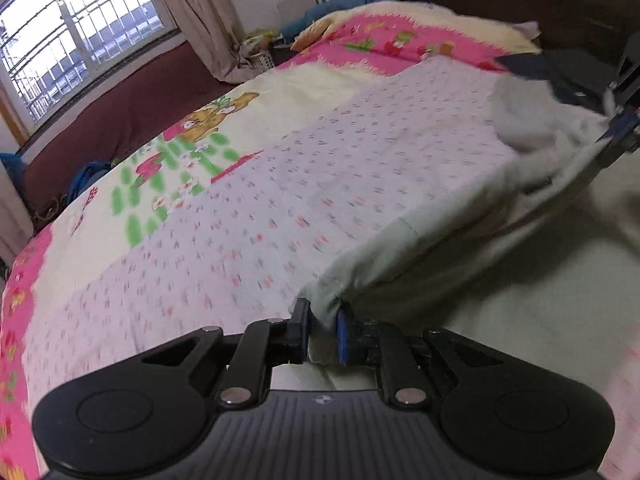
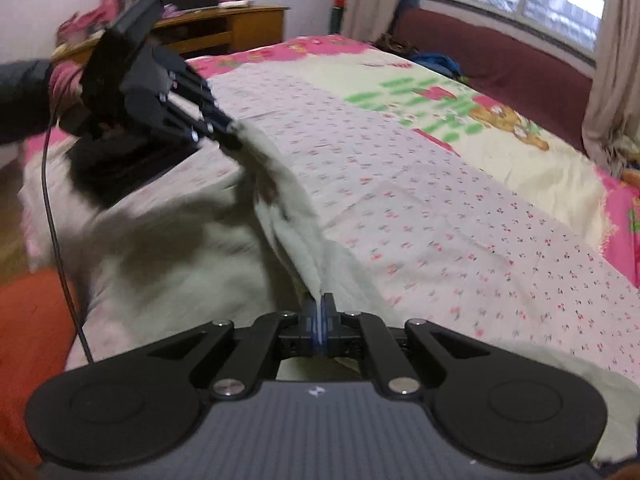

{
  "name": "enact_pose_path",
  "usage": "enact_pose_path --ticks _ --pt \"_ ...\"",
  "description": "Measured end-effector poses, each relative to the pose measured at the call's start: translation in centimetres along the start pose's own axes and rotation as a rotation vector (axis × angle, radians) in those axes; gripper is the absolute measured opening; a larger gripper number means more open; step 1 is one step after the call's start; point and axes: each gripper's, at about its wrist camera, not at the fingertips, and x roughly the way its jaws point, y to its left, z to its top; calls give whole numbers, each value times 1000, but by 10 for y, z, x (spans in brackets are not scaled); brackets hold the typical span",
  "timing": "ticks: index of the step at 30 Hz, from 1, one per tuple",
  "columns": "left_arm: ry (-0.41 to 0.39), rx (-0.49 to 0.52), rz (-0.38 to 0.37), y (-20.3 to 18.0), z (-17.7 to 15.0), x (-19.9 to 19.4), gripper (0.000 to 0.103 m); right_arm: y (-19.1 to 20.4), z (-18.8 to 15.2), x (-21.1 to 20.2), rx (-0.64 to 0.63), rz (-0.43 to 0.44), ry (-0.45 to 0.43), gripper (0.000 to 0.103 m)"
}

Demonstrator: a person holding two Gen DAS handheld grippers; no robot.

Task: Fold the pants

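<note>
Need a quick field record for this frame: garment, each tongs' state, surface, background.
garment: pants, pale with a small cherry print, one edge lifted off the bed
left tongs: shut on the pants edge
right tongs: shut on the same edge
edge between them: held up, stretched from one tongs to the other
surface: bedspread, cream and pink with a bear print
background: barred window, curtain

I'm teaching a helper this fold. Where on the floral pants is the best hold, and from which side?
Grip the pale green edge band of the pants, one corner per tongs, coming in from the bedside. That band hangs lifted off the bed, so both the left tongs and right tongs are shut on it.
</note>
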Motion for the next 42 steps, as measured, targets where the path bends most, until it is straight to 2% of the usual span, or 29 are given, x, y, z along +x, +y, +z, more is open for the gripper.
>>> enact_pose_path --ticks 3,6,9,17,20,23,25,27,29,31,32,34,36,39,41,42 --pt "23 -29 -27 -29 -36 -28 29 29 -32 6 72 66 63 3" --pt "77 -50 -39 -52 -69 -29 29 52 -59 21 138 100 117 3" --pt "104 -84 -23 -62 -90 -26 29 73 -72 31 111 72 144 3" --pt "28 -155 -2 -63 -105 -55 23 88 -68 13 45 18 114 3" --pt "47 -147 5 -69 -113 -53 23 97 -72 23 21 16 147 3" --pt "95 -115 17 -79 -120 -48 24 106 -83 38 -30 -9 201 7" --pt "110 -82 50 -86 -124 -48 25 112 -85 39 -56 -35 199 9" --pt "113 -45 62 -94 -125 -51 32 117 -82 34 -79 -56 180 11" --pt "88 -20 76 -100 -124 -56 49 124 -76 27 -103 -54 134 15" --pt "56 24 109 -107 -121 -57 56 134 -66 25 -150 -48 79 21" --pt "42 40 122 -109 -119 -56 57 138 -60 26 -171 -41 59 25" --pt "42 104 156 -113 -115 -49 57 148 -48 34 -211 -16 26 34" --pt "60 210 192 -120 -114 -38 57 157 -38 46 -251 3 2 34" --pt "91 307 208 -122 -117 -27 56 167 -28 64 -284 24 0 34" --pt "103 338 203 -122 -120 -24 39 169 -24 76 -283 45 8 34" --pt "107 332 201 -120 -120 -23 36 171 -22 82 -286 43 12 35"
